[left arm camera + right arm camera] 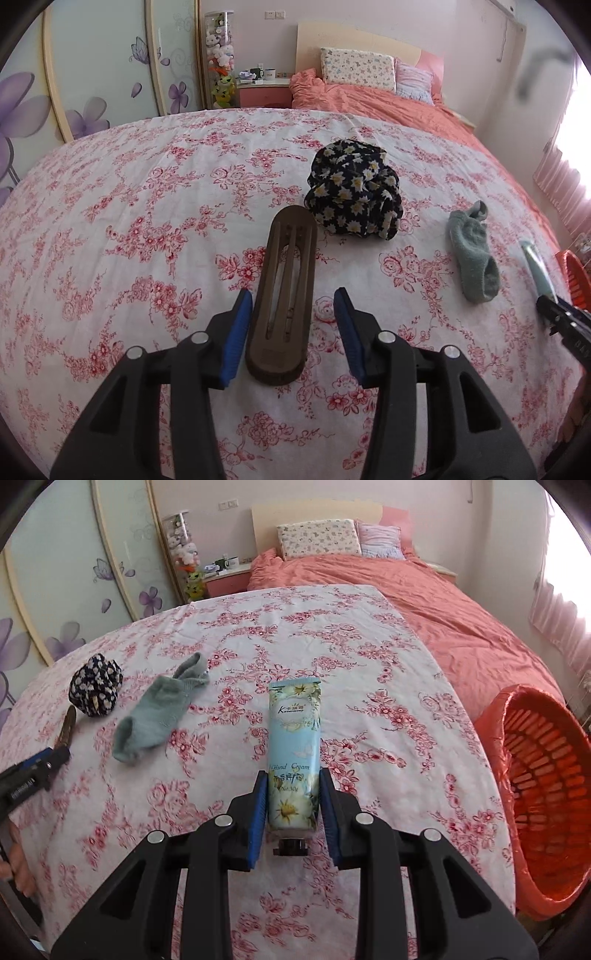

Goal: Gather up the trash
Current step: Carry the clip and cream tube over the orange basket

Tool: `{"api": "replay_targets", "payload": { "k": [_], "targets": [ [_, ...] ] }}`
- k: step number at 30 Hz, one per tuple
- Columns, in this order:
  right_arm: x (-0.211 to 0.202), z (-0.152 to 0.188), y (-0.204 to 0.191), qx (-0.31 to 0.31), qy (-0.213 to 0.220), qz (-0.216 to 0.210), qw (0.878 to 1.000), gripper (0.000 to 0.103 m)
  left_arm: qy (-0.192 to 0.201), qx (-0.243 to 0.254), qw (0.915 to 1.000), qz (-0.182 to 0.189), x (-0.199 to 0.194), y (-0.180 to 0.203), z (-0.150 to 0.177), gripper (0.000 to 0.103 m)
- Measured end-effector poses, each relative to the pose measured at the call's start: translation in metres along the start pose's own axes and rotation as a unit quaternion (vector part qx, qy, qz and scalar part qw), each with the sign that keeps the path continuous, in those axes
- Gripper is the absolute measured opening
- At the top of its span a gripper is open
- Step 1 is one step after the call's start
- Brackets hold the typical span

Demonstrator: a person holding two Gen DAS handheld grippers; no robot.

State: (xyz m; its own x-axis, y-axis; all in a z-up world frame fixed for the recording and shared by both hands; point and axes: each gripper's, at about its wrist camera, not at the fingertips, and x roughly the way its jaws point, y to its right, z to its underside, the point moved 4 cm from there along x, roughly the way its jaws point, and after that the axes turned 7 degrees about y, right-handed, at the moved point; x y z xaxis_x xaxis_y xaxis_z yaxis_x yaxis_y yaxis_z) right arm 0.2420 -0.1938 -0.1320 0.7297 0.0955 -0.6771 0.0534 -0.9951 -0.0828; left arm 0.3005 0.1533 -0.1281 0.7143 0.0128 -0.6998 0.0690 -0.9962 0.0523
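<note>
The right gripper (291,805) has its blue pads clamped on the lower end of the hand cream tube (294,753), so I'd keep the squeeze steady and carry it level over to the orange basket (546,801) just off the bed's right edge, letting go only once over the rim. The tube's pale blue with daisies, crimped end pointing away, dark cap nearest the camera. The left gripper (293,328) sits open around a brown slotted piece (284,291) mid-bed, pads not pressing it.
</note>
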Motion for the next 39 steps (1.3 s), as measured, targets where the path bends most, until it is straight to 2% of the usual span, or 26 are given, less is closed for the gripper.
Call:
{"api": "replay_targets", "payload": {
  "k": [10, 20, 22, 24, 30, 39],
  "targets": [
    [-0.001, 0.001, 0.004, 0.009, 0.0, -0.009, 1.0, 0.029, -0.002, 0.012, 0.9998, -0.016, 0.003, 0.001, -0.002, 0.045],
    [0.001, -0.002, 0.002, 0.004, 0.0, 0.0, 1.0, 0.029, -0.005, 0.025, 0.9994, -0.022, 0.002, 0.004, 0.0, 0.043],
    [0.0, -0.001, -0.001, 0.0, -0.001, 0.002, 1.0, 0.029, -0.004, 0.027, 0.9994, -0.021, 0.0, 0.005, 0.003, 0.04],
    [0.0, 0.0, -0.002, -0.003, 0.0, 0.005, 1.0, 0.028, -0.002, 0.027, 0.9994, -0.022, -0.002, 0.005, 0.004, 0.033],
    [-0.007, 0.003, 0.0, 0.01, 0.008, -0.018, 1.0, 0.027, 0.003, 0.019, 0.9997, -0.016, -0.005, 0.002, 0.004, 0.032],
    [-0.019, 0.004, -0.003, 0.009, 0.023, -0.028, 0.999, 0.027, 0.018, 0.031, 0.9992, -0.018, -0.02, 0.003, 0.001, 0.032]
  ]
}}
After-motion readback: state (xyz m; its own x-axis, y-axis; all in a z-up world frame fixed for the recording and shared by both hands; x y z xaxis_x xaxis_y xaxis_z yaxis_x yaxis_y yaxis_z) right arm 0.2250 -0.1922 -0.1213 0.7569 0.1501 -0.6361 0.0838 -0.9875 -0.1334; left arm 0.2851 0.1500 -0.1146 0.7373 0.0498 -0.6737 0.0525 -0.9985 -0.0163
